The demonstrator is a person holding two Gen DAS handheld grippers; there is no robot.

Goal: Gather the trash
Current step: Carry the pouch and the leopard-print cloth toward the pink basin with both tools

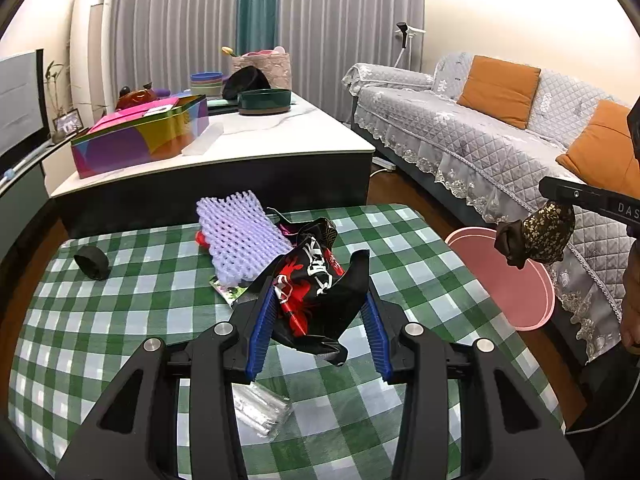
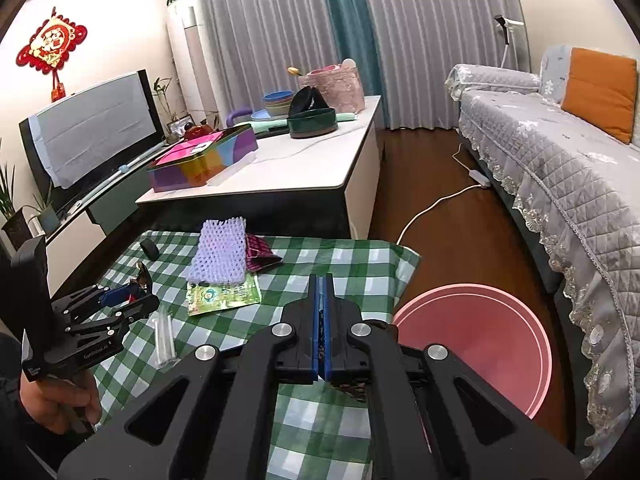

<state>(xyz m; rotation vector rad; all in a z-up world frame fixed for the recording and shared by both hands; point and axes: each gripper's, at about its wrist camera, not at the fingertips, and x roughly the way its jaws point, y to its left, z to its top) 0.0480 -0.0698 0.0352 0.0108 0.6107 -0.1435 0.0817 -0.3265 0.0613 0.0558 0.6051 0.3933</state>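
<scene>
My left gripper [image 1: 320, 292] is shut on a crumpled black and red snack wrapper [image 1: 316, 280] just above the green checked tablecloth [image 1: 120, 320]. In the right wrist view the left gripper [image 2: 140, 294] shows at the left, held by a hand. My right gripper [image 2: 322, 280] is shut, its blue pads pressed together. A dark brown and gold wrapper [image 1: 536, 236] hangs from the right gripper [image 1: 560, 194] over the pink bin [image 1: 508, 288]. That bin [image 2: 480, 344] stands on the floor beside the table's right edge.
On the cloth lie a purple foam net [image 1: 240, 236], a green packet [image 2: 224, 296], a magenta wrapper [image 2: 260, 258], a clear plastic wrapper [image 1: 260, 408] and a black roll [image 1: 92, 262]. A white coffee table [image 1: 280, 136] stands behind, a grey sofa [image 1: 500, 140] at the right.
</scene>
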